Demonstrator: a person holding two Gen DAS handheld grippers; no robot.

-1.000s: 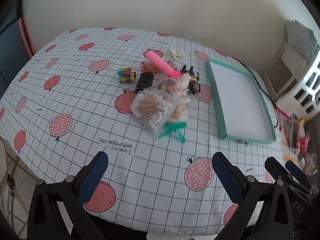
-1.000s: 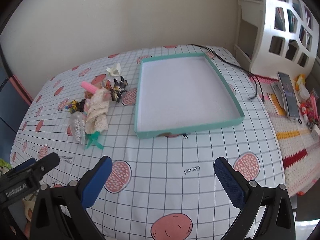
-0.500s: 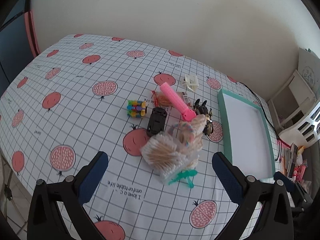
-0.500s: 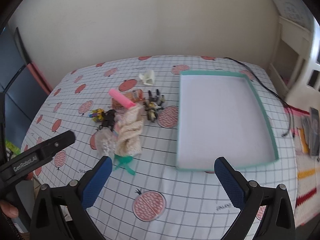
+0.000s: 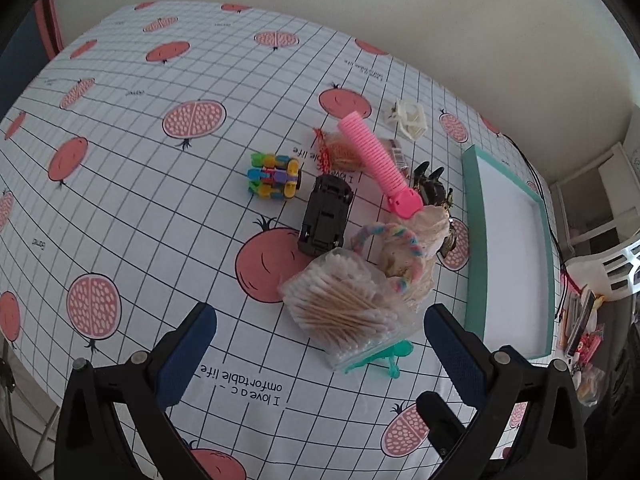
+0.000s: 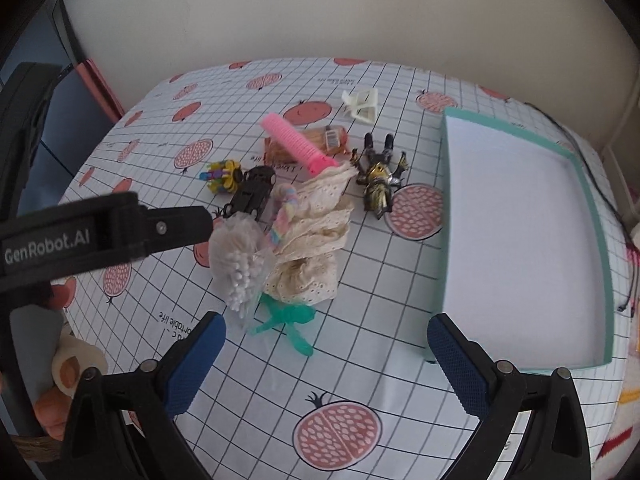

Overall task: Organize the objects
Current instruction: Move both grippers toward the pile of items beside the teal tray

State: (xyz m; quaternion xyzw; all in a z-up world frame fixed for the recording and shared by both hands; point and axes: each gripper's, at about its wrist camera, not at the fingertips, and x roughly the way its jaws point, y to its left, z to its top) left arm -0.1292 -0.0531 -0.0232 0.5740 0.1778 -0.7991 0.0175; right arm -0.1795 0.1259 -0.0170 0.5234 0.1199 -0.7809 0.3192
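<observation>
Cotton swabs in a clear bag (image 5: 344,312) lie in the clutter beside the teal tray (image 5: 474,240) on the tabletop (image 5: 140,184); the left gripper (image 5: 320,354) hovers just before them, jaws wide and empty; the right gripper (image 6: 326,362) hangs likewise, gaping, empty; the pink comb (image 5: 376,162) runs diagonally, handle toward the tray.

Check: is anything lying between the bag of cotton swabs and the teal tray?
Yes. The cream lace cloth and the green clip lie beside the bag of cotton swabs on the side toward the teal tray; beyond them, bare tablecloth.
</observation>
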